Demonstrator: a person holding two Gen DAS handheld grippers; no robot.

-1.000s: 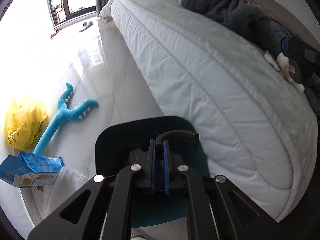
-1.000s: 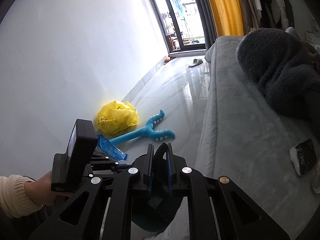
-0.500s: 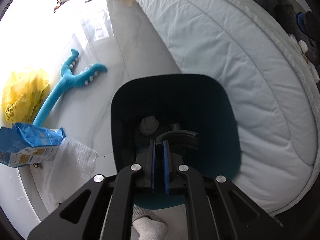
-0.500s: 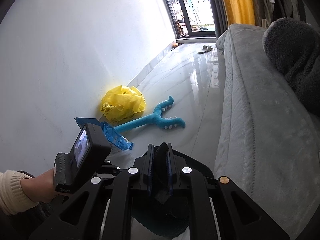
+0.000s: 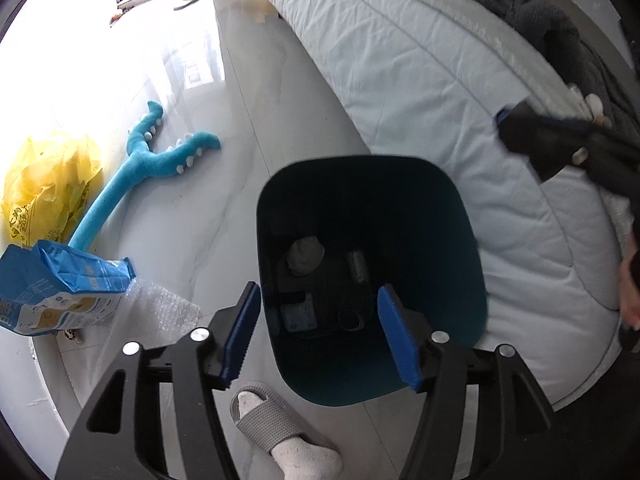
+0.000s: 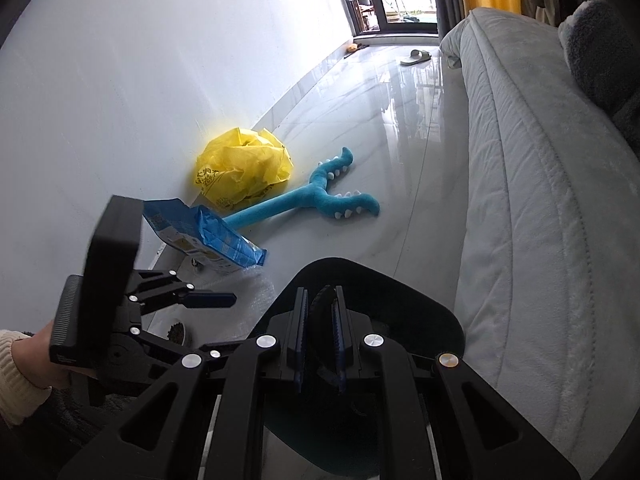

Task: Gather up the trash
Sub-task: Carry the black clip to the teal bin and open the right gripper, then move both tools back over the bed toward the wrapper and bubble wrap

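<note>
— What lay around the dark teal plastic trash bin point(image 5: 460, 240)?
— It stood on the glossy pale marble floor point(image 5: 256, 128), right against the side of the white quilted mattress point(image 5: 420, 64). Toward the white wall point(image 6: 140, 80) lay a crumpled yellow plastic bag point(image 5: 48, 176), a long blue plush toy with white teeth point(image 5: 132, 184), a blue paper food bag point(image 5: 60, 284) and clear bubble wrap point(image 5: 156, 312). A grey slipper over a white sock point(image 5: 276, 428) stood just below the bin.
— And the tongs?
— The left gripper point(image 5: 320, 336) hung released above the bin, where a crumpled grey wad point(image 5: 306, 256) and other scraps sat. The right gripper point(image 6: 320, 332) was clenched on a dark curved piece point(image 6: 322, 308).
</note>
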